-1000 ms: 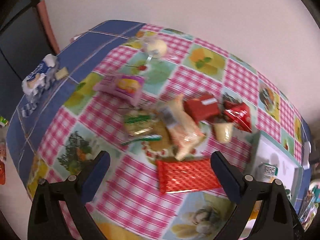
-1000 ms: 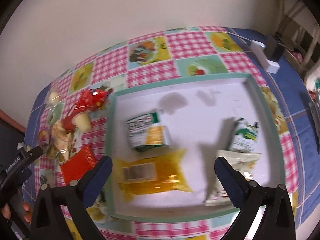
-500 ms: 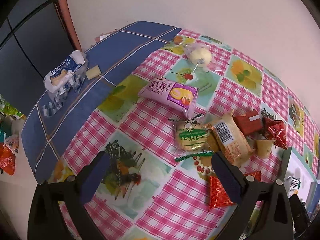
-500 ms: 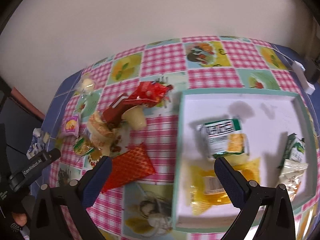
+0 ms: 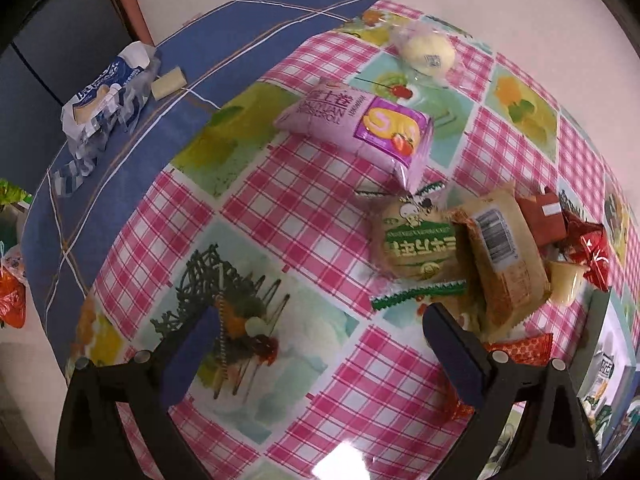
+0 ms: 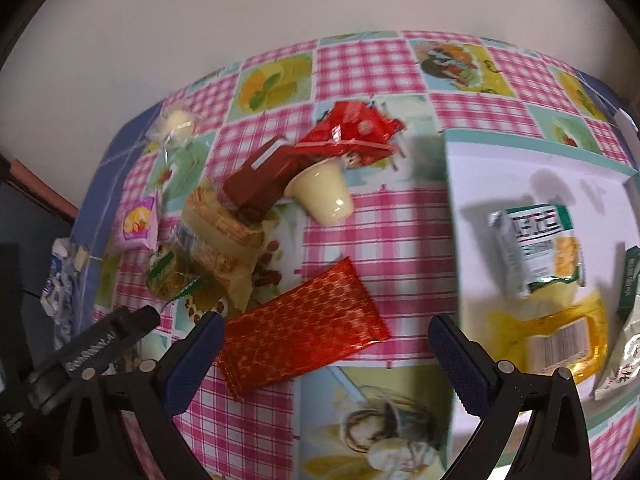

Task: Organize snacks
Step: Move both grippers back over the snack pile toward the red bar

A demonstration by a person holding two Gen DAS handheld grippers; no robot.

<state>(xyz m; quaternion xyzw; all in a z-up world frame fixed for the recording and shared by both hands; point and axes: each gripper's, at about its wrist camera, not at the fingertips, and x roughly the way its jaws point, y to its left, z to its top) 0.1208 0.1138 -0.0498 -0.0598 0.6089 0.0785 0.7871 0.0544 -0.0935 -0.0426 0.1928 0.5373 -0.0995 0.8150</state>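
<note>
two claws hang over the worktop (image 6: 360, 216), both spread wide and gripping nothing. largest on it is the white tray (image 6: 536, 168) with a teal rim, at the right-hand end, already carrying a green-and-white packet (image 6: 536, 248), a yellow pouch (image 6: 556, 340) and another pale bag at its near right corner. next in size is the loose heap of snacks towards the middle, between the tray and the blue-cloth left end.

of that heap, the flat red foil packet (image 6: 300, 332) matters most, by my reckoning. it lies directly ahead of the right claw (image 6: 324, 356), just beyond the gap between its fingers, nearer the left finger. its long axis runs slantwise, from near-left to far-right, so roughly across the opening rather than along it; the claw would probably need to turn at the wrist to close across the narrow width.

the left claw (image 5: 316, 344) sits further towards the left end, facing the pink swiss-roll bag (image 5: 356, 128) and the green biscuit pack (image 5: 416, 244); only a corner of the red packet shows by its right finger. the right is nearer. smallest nearby, a pudding cup (image 6: 320, 192) lies tipped beyond the red packet.
</note>
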